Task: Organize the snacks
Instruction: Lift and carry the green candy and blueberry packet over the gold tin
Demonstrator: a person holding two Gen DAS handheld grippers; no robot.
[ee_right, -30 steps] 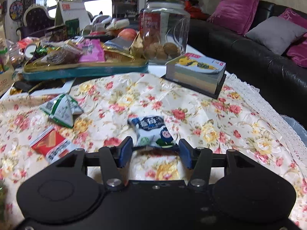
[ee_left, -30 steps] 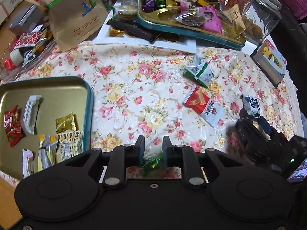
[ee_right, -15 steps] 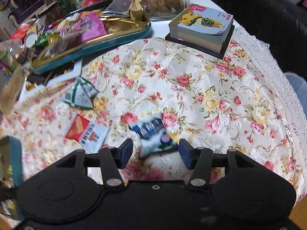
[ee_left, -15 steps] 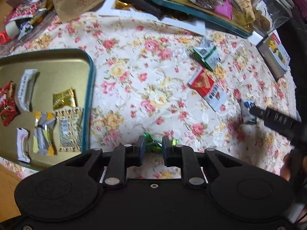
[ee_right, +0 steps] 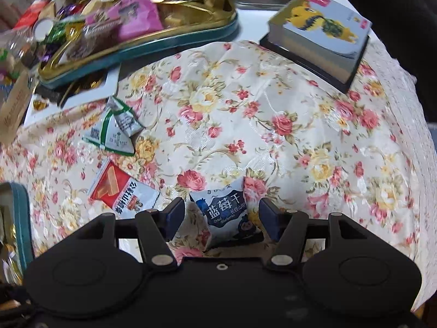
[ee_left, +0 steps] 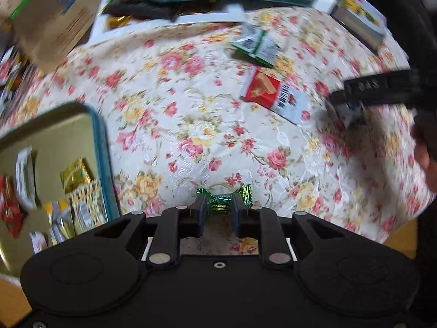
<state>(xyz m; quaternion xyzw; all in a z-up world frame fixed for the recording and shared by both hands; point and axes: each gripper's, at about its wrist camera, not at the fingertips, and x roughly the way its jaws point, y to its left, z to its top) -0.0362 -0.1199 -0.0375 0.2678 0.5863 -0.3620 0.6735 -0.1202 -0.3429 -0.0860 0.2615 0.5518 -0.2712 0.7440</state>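
On the blue packet [ee_right: 226, 213] between my right tongs I read "蓝莓干" and, smaller, "Dried Blueberries". The red packet [ee_right: 120, 191] at its nine o'clock carries Chinese print too blurred to read. My other tongs' arm [ee_left: 377, 88] shows raised letters, roughly "DAS".

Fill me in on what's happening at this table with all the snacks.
A person is sorting snacks with a gripper in each hand. The left gripper is clamped on a green wrapped candy above the floral tablecloth, beside a gold tray already holding several snacks. The right gripper has just been opening its jaws, which straddle a blue blueberry packet without pressing it. A red packet and a green-and-white packet lie loose on the cloth.
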